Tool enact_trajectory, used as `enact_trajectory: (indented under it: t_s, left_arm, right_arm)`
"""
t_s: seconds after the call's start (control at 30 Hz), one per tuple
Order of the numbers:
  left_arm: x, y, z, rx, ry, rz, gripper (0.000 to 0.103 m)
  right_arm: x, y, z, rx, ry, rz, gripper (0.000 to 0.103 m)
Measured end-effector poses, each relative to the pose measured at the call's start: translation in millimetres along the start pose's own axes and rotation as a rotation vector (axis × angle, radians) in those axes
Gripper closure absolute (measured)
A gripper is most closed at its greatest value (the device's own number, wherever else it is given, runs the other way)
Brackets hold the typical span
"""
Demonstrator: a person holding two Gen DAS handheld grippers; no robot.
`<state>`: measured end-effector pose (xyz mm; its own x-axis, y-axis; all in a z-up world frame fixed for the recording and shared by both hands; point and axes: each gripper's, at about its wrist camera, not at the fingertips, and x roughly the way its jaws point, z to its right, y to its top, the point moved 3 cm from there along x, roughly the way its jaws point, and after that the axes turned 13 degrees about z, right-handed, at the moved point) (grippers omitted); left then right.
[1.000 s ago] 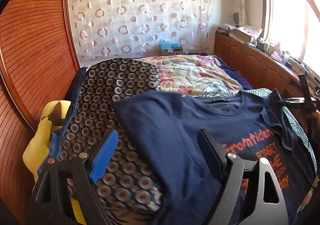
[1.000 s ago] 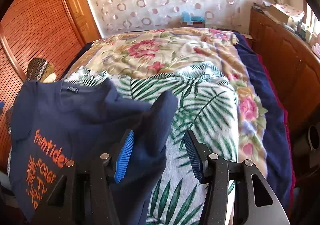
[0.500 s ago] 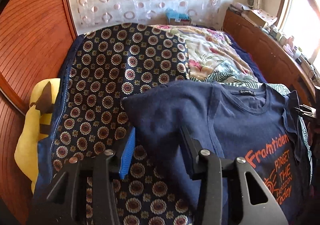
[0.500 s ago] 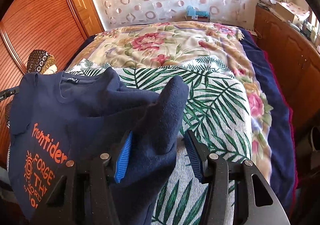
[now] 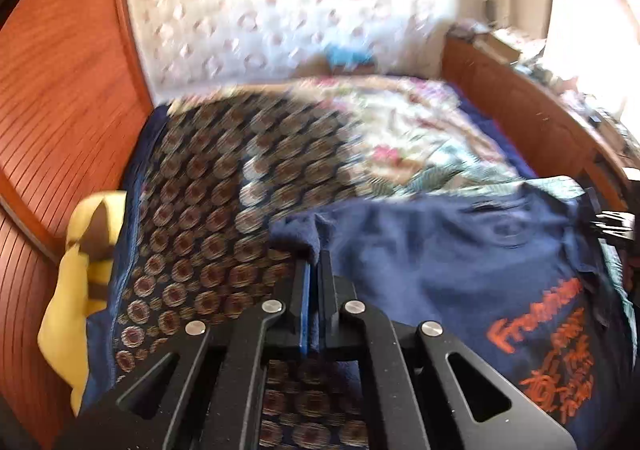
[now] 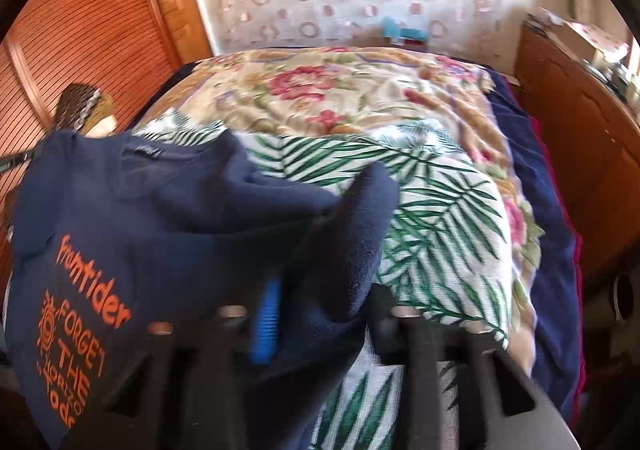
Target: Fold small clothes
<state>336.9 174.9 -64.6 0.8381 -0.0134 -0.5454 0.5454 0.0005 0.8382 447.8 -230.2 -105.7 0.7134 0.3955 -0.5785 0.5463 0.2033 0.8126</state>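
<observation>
A navy T-shirt (image 5: 448,262) with orange print lies face up on the bed; it also shows in the right wrist view (image 6: 132,226). My left gripper (image 5: 314,270) is shut on the T-shirt's left sleeve edge (image 5: 296,236). My right gripper (image 6: 320,314) is blurred; the right sleeve (image 6: 356,234) lies between its jaws, which stand a sleeve's width apart.
The bed carries a dark circle-patterned cover (image 5: 208,210), a floral quilt (image 6: 340,98) and a palm-leaf sheet (image 6: 440,210). A yellow cloth (image 5: 80,290) hangs at the left edge. Wooden slatted doors (image 5: 60,90) stand left, a wooden cabinet (image 6: 580,130) right.
My left gripper has closed from open onto the left sleeve edge. My right gripper's jaws have narrowed around the right sleeve. Both views shifted slightly and blurred.
</observation>
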Motion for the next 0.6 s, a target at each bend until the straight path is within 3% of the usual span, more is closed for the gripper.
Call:
enact_trajectory:
  t_s: [0.1,0.33,0.6]
  left_arm:
    - [-24,9,23,0.047,-0.017,0.07,0.1]
    - [-86,19,71,0.087,-0.136,0.171,0.1]
    - [-165,-28,81,0.057,-0.191,0.229,0.1]
  right_arm:
    - [-5,1,-9,-0.041,-0.012,0.014,0.095]
    - [-51,15,-30,-0.044,0.033,0.143,0.097]
    - [-135,-23,-62,-0.036,0.106,0.225,0.097]
